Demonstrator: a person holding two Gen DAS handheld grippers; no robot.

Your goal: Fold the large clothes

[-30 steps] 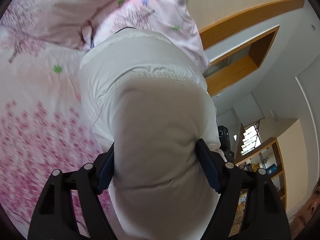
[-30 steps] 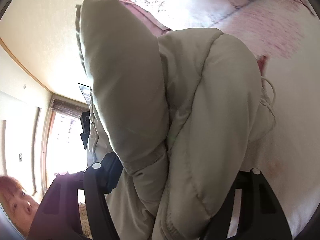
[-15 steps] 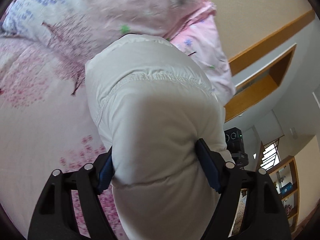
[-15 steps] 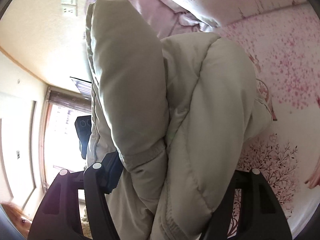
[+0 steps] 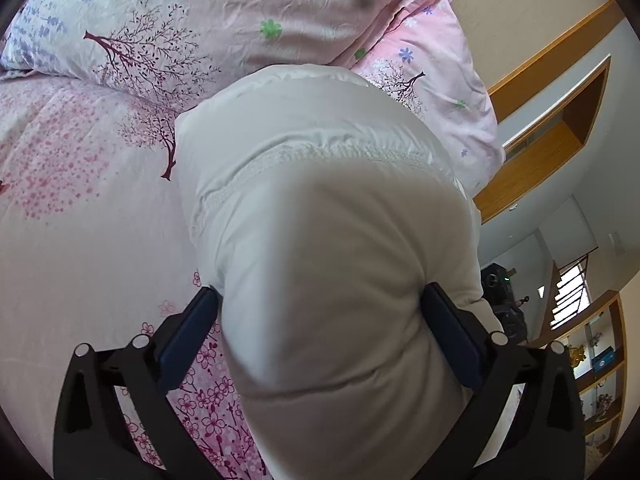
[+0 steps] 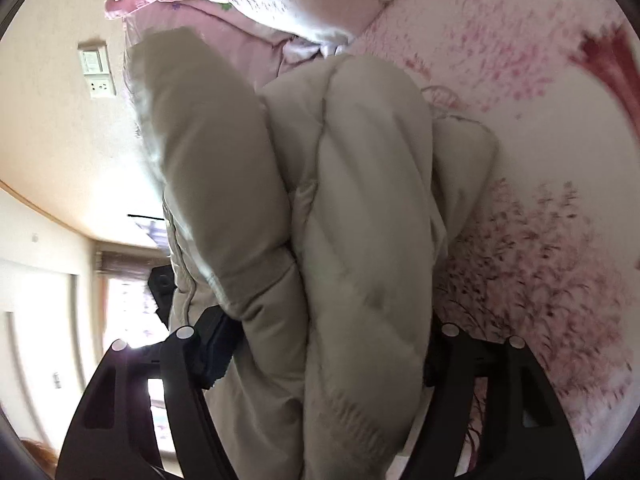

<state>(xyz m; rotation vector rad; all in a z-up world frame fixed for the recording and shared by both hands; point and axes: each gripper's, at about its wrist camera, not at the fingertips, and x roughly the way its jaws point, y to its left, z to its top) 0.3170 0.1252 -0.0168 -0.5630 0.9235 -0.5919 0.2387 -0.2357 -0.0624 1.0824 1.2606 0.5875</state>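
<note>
While both wrist views are largely filled by it, item 1 is a padded off-white jacket [image 5: 332,264], bulky and quilted, occupying the centre and lower centre of each frame above a pink blossom-print bedspread [image 5: 80,240].

Item 2: left gripper [image 5: 320,340], lower centre of its frame; jaws opening, the jacket's thick fold between the 2 blue pads [image 5: 188,336], which stand at its sides; the left pad looks just clear of the cloth.

Item 3: right gripper [image 6: 320,360], lower centre; jaws opening, a doubled roll of jacket between them, filling the gap and still looking pinched.

Item 4: floral pillows [image 5: 280,12], upper part of the left view, just behind the jacket.

Item 5: wall outlet plate [image 6: 96,68], upper left of the right view.
</note>
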